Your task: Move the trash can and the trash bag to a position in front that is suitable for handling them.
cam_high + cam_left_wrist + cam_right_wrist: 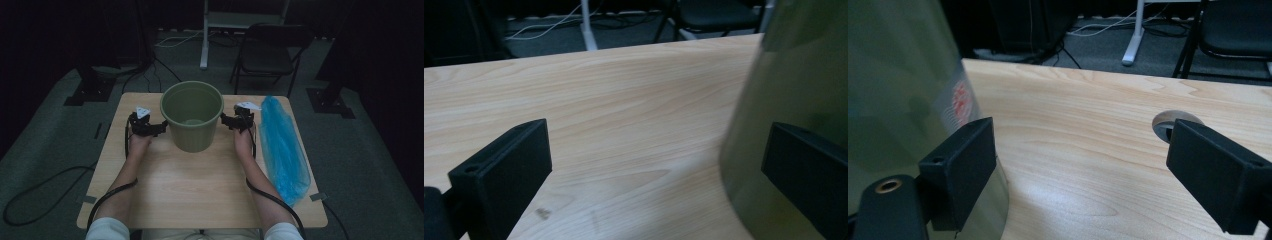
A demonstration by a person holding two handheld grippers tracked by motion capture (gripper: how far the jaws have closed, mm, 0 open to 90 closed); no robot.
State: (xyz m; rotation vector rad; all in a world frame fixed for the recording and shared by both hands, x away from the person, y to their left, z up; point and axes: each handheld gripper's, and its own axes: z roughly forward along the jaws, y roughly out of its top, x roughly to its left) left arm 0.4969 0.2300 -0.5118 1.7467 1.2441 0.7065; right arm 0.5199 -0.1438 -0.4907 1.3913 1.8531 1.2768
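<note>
Flanking stage, no grip yet. Left gripper [161,126], jaws spread wide, inner jaw against round olive-green plastic bucket [192,116] at centre of pale wooden table [200,185]. Right gripper [225,120] likewise gaping. Next: level two-sided squeeze or rim grasp.

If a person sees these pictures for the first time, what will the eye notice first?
First the green bucket, standing at the far middle of the wooden table. The left gripper and the right gripper flank it with jaws apart, one at each side. Along the table's right edge lies a crumpled blue plastic bag.
</note>
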